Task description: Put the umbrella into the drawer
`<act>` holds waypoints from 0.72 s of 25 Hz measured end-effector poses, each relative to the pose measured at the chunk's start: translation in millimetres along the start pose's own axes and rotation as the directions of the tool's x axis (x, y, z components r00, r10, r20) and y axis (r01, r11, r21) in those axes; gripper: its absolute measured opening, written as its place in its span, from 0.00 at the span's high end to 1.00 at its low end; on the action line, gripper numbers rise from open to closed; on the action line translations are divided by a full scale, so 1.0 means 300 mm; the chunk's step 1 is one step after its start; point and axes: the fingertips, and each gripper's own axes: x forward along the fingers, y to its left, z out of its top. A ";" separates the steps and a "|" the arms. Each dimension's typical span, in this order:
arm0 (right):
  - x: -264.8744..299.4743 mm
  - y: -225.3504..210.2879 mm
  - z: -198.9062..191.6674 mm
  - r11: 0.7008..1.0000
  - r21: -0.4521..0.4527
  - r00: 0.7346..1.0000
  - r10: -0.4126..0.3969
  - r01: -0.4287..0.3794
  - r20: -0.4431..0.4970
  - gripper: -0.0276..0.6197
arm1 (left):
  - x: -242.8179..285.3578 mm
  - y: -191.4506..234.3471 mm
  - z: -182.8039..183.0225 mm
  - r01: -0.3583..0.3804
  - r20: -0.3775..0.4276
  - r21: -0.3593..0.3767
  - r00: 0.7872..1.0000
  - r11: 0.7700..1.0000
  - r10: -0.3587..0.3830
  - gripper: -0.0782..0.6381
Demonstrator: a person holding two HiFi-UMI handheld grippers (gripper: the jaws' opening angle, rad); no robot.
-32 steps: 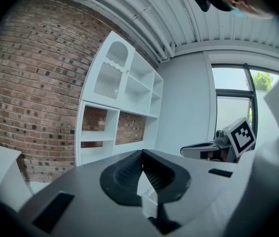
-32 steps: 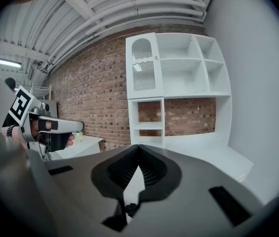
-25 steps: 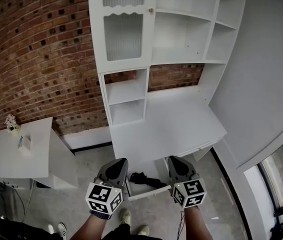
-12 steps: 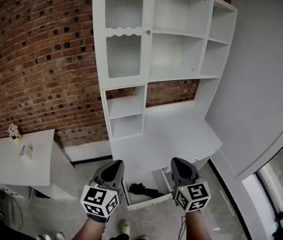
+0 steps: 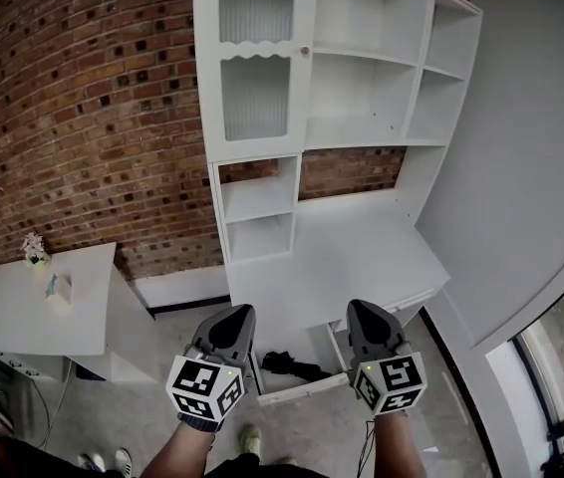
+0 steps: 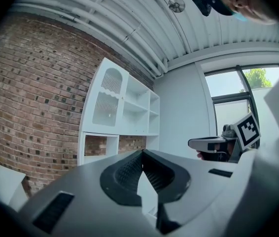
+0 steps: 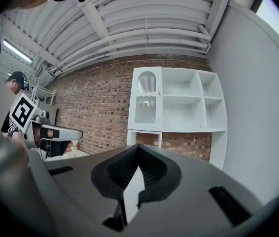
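Observation:
The black folded umbrella [image 5: 288, 363] lies inside the open white drawer [image 5: 302, 389] under the desk, seen in the head view between my two grippers. My left gripper [image 5: 232, 324] is held left of the drawer, jaws shut and empty. On the other side, my right gripper [image 5: 368, 320] is also shut with nothing in it. Both stay above and apart from the umbrella. In the left gripper view the left gripper [image 6: 142, 152] points level at the cabinet. The right gripper [image 7: 138, 146] faces the same cabinet in the right gripper view. Neither gripper view shows the umbrella or the drawer.
A white desk [image 5: 352, 257] carries a tall shelf unit [image 5: 362, 78] with a glass-fronted door [image 5: 256, 96], against a brick wall [image 5: 83, 118]. A low white table [image 5: 38, 312] with flowers stands at the left. A window [image 5: 561, 347] is at the right. Another person [image 7: 16, 80] stands far left.
Both grippers have risen a little and the head view has shifted. The umbrella still lies in the open drawer. The jaws stay shut.

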 end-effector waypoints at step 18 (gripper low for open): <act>0.001 0.005 -0.010 1.000 0.013 1.000 0.009 -0.009 0.010 0.95 | -0.001 0.010 -0.015 -0.003 -0.007 0.000 1.000 1.000 0.003 0.88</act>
